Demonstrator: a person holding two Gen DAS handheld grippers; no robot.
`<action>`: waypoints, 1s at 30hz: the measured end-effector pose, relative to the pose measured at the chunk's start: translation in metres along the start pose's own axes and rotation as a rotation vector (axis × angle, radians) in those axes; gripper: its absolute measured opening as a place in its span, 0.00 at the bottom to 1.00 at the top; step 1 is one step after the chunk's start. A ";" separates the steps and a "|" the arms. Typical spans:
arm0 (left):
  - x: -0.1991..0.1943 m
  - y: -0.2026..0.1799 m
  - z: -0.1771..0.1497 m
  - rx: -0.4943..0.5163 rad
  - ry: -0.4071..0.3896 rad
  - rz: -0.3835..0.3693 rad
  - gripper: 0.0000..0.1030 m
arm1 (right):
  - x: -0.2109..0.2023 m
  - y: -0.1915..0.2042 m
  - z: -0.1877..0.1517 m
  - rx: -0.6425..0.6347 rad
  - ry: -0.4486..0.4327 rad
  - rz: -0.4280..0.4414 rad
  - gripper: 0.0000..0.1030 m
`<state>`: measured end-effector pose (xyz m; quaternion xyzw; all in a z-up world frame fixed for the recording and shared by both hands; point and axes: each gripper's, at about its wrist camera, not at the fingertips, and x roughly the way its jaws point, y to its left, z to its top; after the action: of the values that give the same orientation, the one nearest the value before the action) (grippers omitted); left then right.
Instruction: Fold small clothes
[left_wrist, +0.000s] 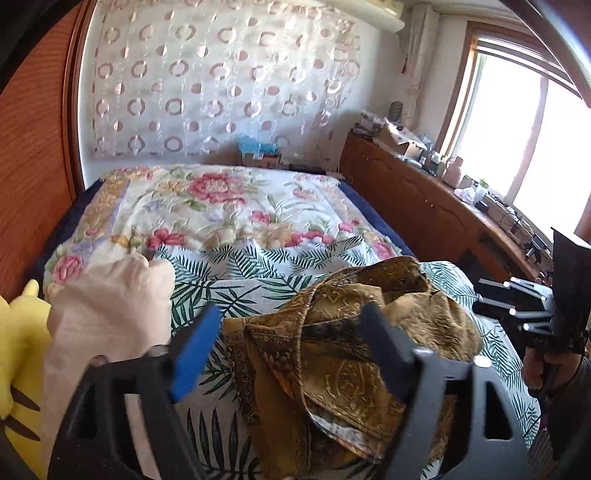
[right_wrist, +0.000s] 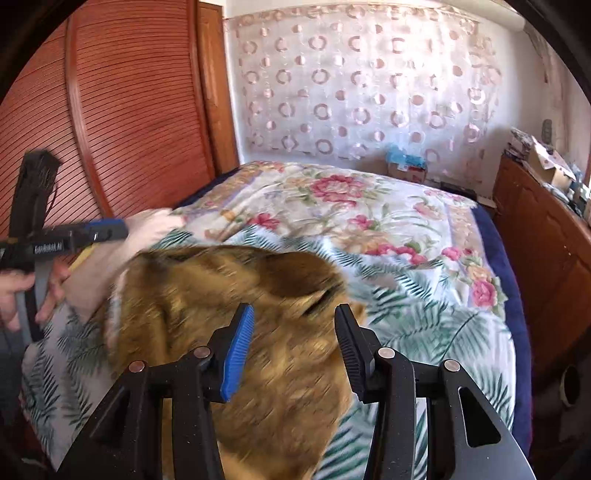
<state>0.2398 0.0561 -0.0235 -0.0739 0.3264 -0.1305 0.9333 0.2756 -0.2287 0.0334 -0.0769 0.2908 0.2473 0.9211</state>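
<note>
Brown paisley garment (left_wrist: 351, 343) heaped on palm-print sheet (left_wrist: 240, 273) of bed (left_wrist: 373, 206), loosely bunched, long axis hard to tell. Left hand-held gripper (left_wrist: 284, 350) wide open above it, nothing pinched. Right hand-held gripper (right_wrist: 293, 350) partly open over blurred cloth, pads clear. Pale folded cloth (left_wrist: 110, 306) and yellow plush (left_wrist: 18, 350) seen clearly only from left wrist; louvred door (right_wrist: 129, 110) only from right.
</note>
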 end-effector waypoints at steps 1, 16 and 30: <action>-0.009 -0.003 -0.004 0.011 -0.007 -0.006 0.80 | -0.005 0.005 -0.007 -0.004 0.008 0.019 0.46; -0.058 -0.003 -0.074 0.007 0.030 0.033 0.80 | -0.020 0.074 -0.095 -0.075 0.162 0.135 0.46; -0.059 -0.004 -0.090 -0.013 0.046 0.022 0.80 | 0.002 0.099 -0.114 -0.205 0.216 0.071 0.30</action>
<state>0.1383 0.0644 -0.0574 -0.0732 0.3494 -0.1197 0.9264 0.1704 -0.1750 -0.0610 -0.1862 0.3641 0.2984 0.8624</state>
